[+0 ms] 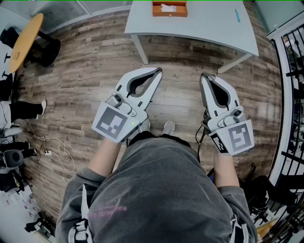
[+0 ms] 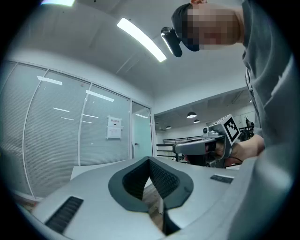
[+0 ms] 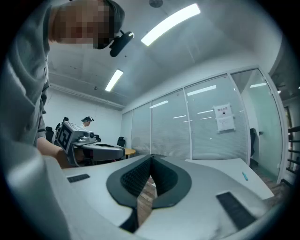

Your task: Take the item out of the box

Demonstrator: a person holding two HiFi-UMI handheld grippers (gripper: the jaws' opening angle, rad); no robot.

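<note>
Nearest to camera: your grey sweatshirt (image 1: 156, 190) fills the bottom of the head view. You stand on the wooden plank floor (image 1: 85, 71), back from the work.
Left gripper: the grey left gripper (image 1: 158, 70) is held level and points forward. Its jaws are together at the tips, with nothing between them.
Right gripper: the grey right gripper (image 1: 204, 76) is held the same way. Its jaws are also pressed together and empty.
Task's thing: the shallow orange box (image 1: 169, 14) stands on the pale rectangular surface (image 1: 204, 28), toward its far edge. The small white item (image 1: 167, 7) lies inside it.
Relation: the box is ahead of both jaws and well apart from them, more in line with the left gripper than with the right. Its long axis runs across your view, left to right.
Other thing: a thin blue pen (image 1: 237, 15) lies on the same surface, to the right of the box and apart from it.
Judgement: the task looks not yet begun. I think you must step forward first, and open the jaws before you reach in. The left gripper seems to have the shorter way.
</note>
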